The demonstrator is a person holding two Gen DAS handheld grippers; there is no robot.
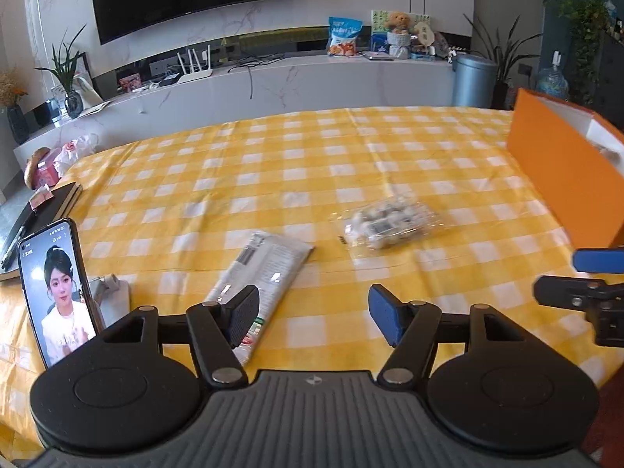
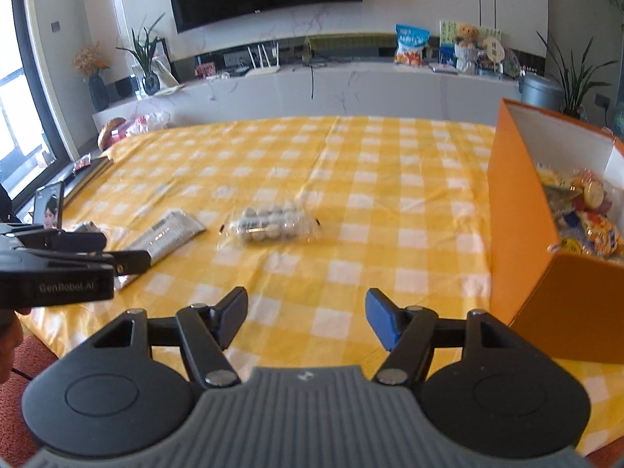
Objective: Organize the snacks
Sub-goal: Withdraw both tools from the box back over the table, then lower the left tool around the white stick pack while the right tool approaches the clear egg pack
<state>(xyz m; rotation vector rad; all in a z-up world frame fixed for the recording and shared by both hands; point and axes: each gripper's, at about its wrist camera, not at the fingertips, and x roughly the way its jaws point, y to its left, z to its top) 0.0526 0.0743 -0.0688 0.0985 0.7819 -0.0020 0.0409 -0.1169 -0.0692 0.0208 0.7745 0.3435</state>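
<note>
Two snacks are lying loose on the yellow-checked tablecloth (image 2: 351,179): a clear bag of small round wrapped candies (image 2: 269,223) near the middle, and a flat silver-grey packet (image 1: 260,277) lying just to its left, angled toward the near edge. The rest of the snacks (image 2: 585,214) are sitting piled inside the open orange box (image 2: 518,210) at the right side of the table.

The left gripper (image 1: 314,316) is hovering over the near edge with its jaws spread wide, gripping nothing; its left pad is overlapping the near end of the silver-grey packet in the left wrist view, though whether it is touching the packet cannot be told. The right gripper (image 2: 306,319) is likewise spread open and empty, hanging over bare cloth, with the candy bag well ahead of it and the orange box wall close by its right finger.

Open cloth is stretching between both grippers and the two loose snacks, and a broad clear run is lying beyond them toward the far edge. The box wall is bounding the room on the right.

On the left, a phone (image 1: 56,292) is standing upright on a stand near the table corner, showing a woman on screen, with a dark notebook (image 1: 43,210) lying behind it. Beyond the table, a white TV console (image 1: 273,82) is carrying a router (image 1: 195,68), a blue snack bag (image 1: 343,37) and a teddy bear (image 1: 398,23).
</note>
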